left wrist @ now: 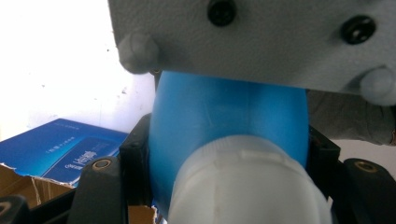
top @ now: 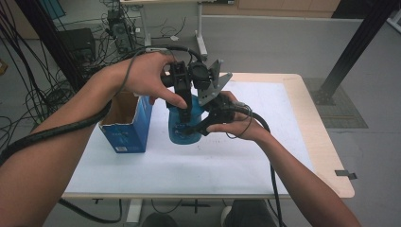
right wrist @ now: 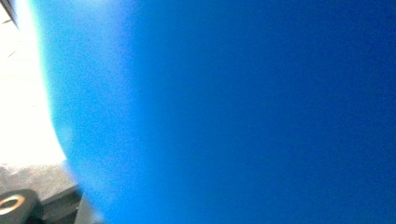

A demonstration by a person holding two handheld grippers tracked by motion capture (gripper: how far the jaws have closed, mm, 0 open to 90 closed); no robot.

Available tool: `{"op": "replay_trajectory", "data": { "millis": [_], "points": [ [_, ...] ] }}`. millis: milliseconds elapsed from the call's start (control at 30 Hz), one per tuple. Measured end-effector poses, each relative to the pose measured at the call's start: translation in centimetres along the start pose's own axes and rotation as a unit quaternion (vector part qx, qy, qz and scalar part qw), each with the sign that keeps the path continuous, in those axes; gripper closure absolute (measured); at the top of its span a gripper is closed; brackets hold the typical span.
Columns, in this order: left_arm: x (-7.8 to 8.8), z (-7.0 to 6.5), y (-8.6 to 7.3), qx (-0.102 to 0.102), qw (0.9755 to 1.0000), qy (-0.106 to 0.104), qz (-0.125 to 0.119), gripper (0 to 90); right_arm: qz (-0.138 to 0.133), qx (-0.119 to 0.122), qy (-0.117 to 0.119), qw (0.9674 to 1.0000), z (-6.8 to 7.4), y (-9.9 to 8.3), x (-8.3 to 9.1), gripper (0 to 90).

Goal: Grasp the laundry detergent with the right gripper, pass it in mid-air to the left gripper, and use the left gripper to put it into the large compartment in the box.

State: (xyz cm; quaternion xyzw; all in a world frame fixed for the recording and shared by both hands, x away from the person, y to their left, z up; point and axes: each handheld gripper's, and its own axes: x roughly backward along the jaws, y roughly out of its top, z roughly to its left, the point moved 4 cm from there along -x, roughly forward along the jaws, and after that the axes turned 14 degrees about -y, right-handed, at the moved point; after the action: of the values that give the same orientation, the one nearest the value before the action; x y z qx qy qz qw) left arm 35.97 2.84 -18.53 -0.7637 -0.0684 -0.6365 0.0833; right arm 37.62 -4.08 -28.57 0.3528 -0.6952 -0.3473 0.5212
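A blue bottle (top: 183, 128) with a white cap (left wrist: 245, 186) stands near the middle of the white table (top: 189, 165). My left gripper (top: 185, 111) reaches down from above. Its black jaws sit against both sides of the bottle's (left wrist: 224, 116) top end by the cap, shut on it. My right gripper (top: 191, 128) comes in from the right at table height and is shut on the bottle's body. Its grey plate (top: 213, 82) rises beside the left gripper. In the right gripper view the blue bottle wall (right wrist: 233, 112) is pressed close against the camera.
An open blue cardboard box (top: 126, 124) stands just left of the bottle, also seen as the blue box (left wrist: 65, 149). The table's wooden edge (top: 326, 142) runs down the right side. Cables and a desk frame (top: 201, 38) lie on the floor beyond.
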Motion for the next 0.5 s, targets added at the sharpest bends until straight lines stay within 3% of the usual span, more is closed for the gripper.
{"op": "replay_trajectory", "data": {
  "millis": [500],
  "points": [
    [0.01,-0.05,-0.13,0.000,1.0000,0.002,-0.001,37.4,0.000,0.001,0.000,1.0000,0.01,0.09,-0.09,41.6]
  ]
}}
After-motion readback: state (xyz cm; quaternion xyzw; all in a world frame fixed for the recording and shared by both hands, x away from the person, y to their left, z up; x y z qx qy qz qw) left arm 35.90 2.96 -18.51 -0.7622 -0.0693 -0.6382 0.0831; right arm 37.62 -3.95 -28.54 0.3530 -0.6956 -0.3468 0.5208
